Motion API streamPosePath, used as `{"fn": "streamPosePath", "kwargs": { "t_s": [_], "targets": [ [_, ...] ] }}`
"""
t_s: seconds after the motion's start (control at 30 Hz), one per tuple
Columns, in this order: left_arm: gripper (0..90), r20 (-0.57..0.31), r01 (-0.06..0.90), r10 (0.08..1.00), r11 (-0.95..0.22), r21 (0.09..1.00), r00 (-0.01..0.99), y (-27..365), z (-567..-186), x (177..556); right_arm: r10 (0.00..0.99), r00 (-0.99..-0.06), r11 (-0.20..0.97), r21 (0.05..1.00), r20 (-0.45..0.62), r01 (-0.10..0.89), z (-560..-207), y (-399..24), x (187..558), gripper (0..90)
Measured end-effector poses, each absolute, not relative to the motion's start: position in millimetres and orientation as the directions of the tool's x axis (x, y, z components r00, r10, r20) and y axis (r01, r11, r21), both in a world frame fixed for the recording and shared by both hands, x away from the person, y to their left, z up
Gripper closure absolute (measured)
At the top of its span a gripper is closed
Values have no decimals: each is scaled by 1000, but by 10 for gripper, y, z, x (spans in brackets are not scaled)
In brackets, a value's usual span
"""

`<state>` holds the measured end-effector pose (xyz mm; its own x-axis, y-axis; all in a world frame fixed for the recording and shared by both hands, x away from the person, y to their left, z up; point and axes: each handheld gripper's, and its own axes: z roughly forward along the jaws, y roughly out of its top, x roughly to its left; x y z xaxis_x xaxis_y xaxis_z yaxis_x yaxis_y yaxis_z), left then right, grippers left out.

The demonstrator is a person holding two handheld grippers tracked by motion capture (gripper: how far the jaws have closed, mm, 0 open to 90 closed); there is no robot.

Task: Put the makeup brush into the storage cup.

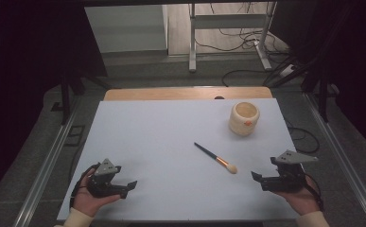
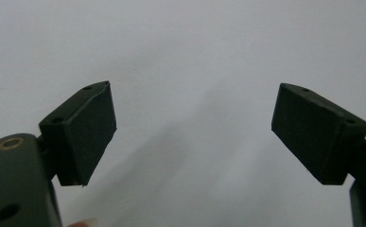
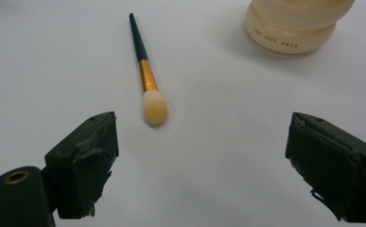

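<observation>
The left gripper [image 1: 124,188] rests low at the near left of the white table [image 1: 161,132], held in the person's left hand [image 1: 88,201]. In the left gripper view its jaws stand wide apart with bare white surface between them — nothing is held and nothing touches the pads [image 2: 93,132].

The right gripper [image 1: 261,179] sits at the near right, in the right hand [image 1: 303,198], with its grey three-cornered plate on top. Its jaws are also spread wide and empty; the right gripper view shows the worn black pads [image 3: 88,161] well apart, open table between them.

The makeup brush [image 1: 216,158] lies flat near the middle of the table, slanted, its dark handle pointing away to the left and its pale bristle head toward the right gripper. In the right gripper view the brush [image 3: 145,75] lies ahead of the jaws — near, but not touching either, and closer to the left-hand jaw of that view.

A cream round jar [image 1: 244,118] stands upright farther back on the right, apart from the brush; in the right gripper view the jar [image 3: 289,33] carries small lettering on its base.
</observation>
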<state>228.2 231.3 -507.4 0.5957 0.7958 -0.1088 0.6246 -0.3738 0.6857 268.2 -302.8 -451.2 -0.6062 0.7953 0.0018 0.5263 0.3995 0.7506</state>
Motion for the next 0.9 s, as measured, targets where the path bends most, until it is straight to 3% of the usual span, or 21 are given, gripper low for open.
{"fn": "streamPosePath", "kwargs": {
  "t_s": [0.9],
  "targets": [
    [153, -107, 626, 790, -387, 677, 604, 2310, -5080, 2295, 770, -638, 468, 690, -12, 552, -4332, -2746, 2927, 115]
  ]
}}
